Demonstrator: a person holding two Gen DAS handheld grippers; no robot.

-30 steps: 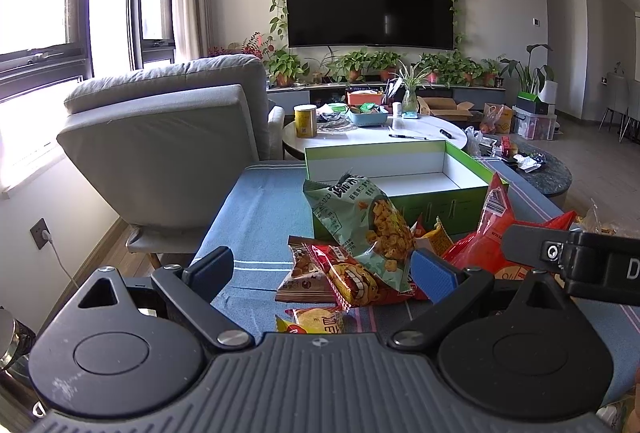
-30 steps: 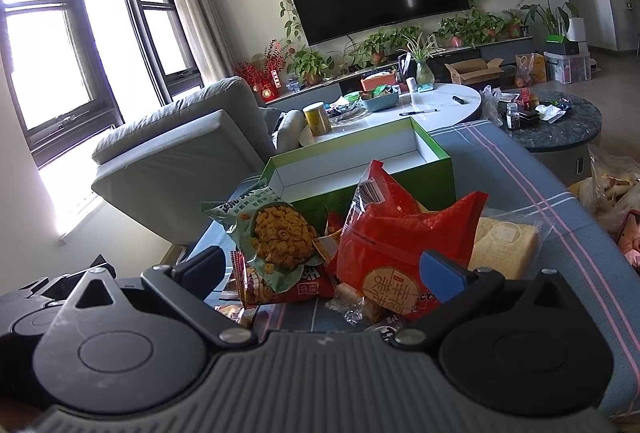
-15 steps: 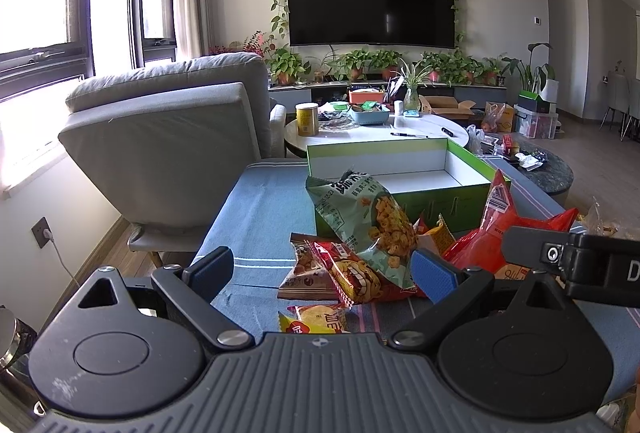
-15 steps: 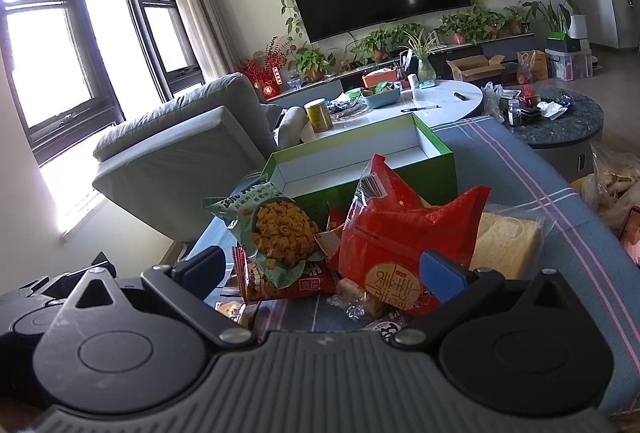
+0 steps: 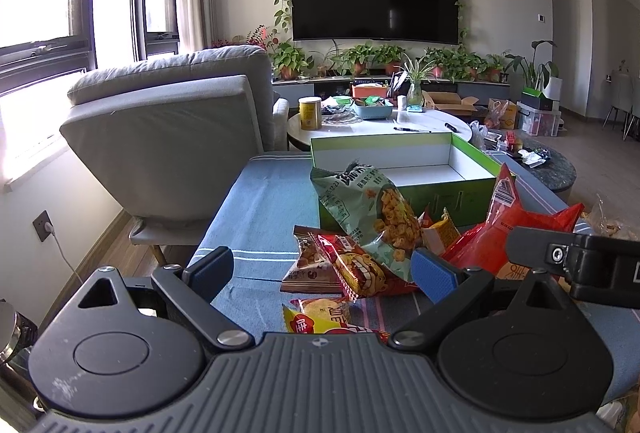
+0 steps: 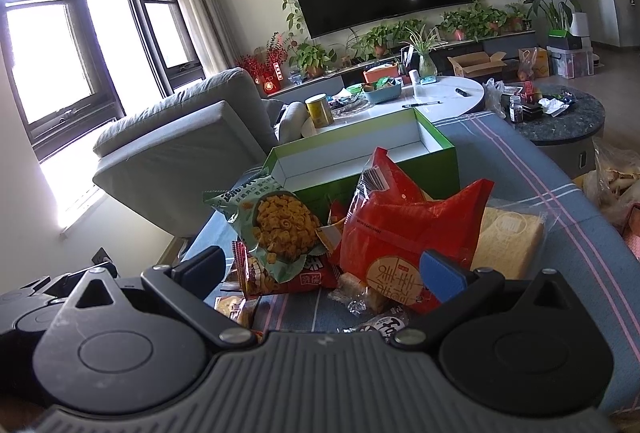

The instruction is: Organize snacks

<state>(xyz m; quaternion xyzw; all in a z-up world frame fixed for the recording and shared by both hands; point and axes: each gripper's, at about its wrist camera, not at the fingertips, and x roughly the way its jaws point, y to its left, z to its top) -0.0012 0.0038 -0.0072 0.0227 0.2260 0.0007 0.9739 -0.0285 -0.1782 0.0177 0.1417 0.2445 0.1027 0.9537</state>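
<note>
On the blue striped cloth [image 5: 256, 209] that covers the surface, the snacks lie heaped against the near wall of the green box [image 5: 404, 169], which sits toward the far edge with its white inside bare, probably so the packets can be lifted straight in.

At the left of the heap the left gripper [image 5: 322, 271] hangs over the near edge with its blue-padded jaws spread wide and nothing between them, lined up on the pile as if choosing a first packet. Just ahead of it lies a flat brown packet [image 5: 304, 267], and on that a red crinkled packet [image 5: 358, 267] with glossy film. A pale green bag [image 5: 368, 209] printed with golden ring snacks leans up against the box wall, puffed with air and creased at its crimped top. Nearest the left gripper a small yellow-and-red packet [image 5: 320, 317] lies flat on the cloth.

Further right stands the big red bag [image 6: 404, 233], tall, shiny and sharply folded, propped by the packets under it. The right gripper [image 6: 322, 269] faces it with jaws likewise wide apart and holding nothing. Below the red bag sit small clear-wrapped pieces [image 6: 360, 297], though the fisheye edge makes them hard to identify. At the right edge of the heap a clear bag of pale square slices [image 6: 508, 241] lies soft and flat on the cloth.
</note>
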